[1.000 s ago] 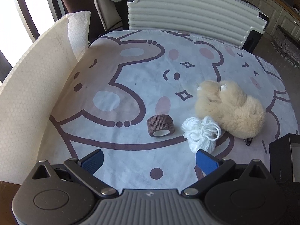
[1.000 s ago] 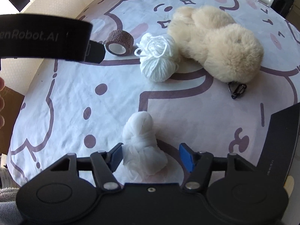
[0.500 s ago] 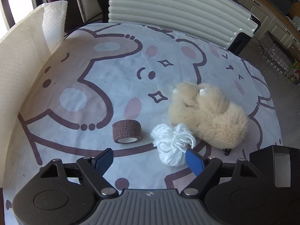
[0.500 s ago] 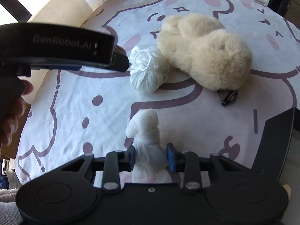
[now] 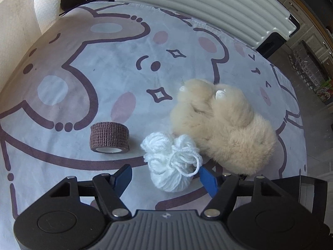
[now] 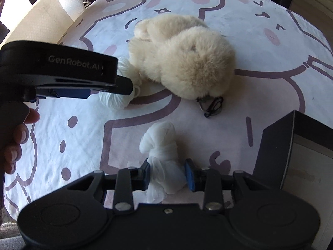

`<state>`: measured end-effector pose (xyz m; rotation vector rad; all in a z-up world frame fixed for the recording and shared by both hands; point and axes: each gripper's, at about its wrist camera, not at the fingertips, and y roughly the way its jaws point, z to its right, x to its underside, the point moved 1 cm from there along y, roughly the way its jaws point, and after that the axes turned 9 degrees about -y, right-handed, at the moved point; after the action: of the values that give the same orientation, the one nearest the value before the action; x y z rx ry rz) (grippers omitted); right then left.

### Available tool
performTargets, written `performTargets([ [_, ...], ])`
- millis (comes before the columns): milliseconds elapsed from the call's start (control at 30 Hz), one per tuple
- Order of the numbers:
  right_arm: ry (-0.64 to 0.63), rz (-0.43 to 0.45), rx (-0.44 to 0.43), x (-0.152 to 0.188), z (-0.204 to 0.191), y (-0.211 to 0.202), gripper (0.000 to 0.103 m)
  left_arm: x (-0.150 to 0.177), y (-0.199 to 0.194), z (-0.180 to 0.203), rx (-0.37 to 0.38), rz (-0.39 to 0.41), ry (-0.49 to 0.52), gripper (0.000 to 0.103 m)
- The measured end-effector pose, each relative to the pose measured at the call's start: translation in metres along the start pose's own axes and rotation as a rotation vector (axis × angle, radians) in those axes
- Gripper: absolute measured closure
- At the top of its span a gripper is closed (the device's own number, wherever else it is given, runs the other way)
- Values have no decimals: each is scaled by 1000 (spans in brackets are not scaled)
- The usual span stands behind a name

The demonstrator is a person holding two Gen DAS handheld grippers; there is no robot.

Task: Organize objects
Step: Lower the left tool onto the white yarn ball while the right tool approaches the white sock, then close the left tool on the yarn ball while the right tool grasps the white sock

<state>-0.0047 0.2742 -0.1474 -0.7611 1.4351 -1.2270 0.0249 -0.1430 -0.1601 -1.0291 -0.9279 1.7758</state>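
My left gripper (image 5: 166, 177) is open, its blue pads on either side of a white yarn ball (image 5: 172, 164) on the cartoon tablecloth. A brown bandage roll (image 5: 109, 137) lies left of the yarn, a beige plush toy (image 5: 222, 129) right of it. My right gripper (image 6: 167, 176) is shut on a white gauze bundle (image 6: 162, 145), held just above the cloth. In the right wrist view the left gripper's body (image 6: 62, 73) covers part of the yarn ball (image 6: 116, 101); the plush toy (image 6: 183, 56) with its black keyring clip (image 6: 212, 104) lies behind.
An open black box (image 6: 291, 156) stands at the right, also at the lower right in the left wrist view (image 5: 308, 191). A white ribbed suitcase (image 5: 208, 6) stands beyond the table. Cream bubble wrap (image 5: 18, 31) rises along the left edge.
My left gripper moved forward and right until its open pads flank the yarn ball. My right gripper closed on the gauze bundle and shifted right toward the black box.
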Motion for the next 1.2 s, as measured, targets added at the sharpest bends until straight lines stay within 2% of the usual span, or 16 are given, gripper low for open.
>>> performTargets([
  [167, -12, 0, -13, -1, -2, 2, 68, -1, 7, 3, 9, -14, -22, 40],
  [233, -8, 1, -20, -1, 0, 2, 68, -2, 11, 2, 2, -21, -37, 47],
  [300, -9, 0, -21, -1, 0, 2, 68, -2, 11, -1, 3, -23, -50, 59],
  [600, 2, 10, -17, -1, 0, -8, 69, 1, -1, 1, 16, -30, -42, 61],
  [1200, 43, 108, 112, 19, -23, -70, 69, 24, -85, -8, -39, 48, 48, 61],
])
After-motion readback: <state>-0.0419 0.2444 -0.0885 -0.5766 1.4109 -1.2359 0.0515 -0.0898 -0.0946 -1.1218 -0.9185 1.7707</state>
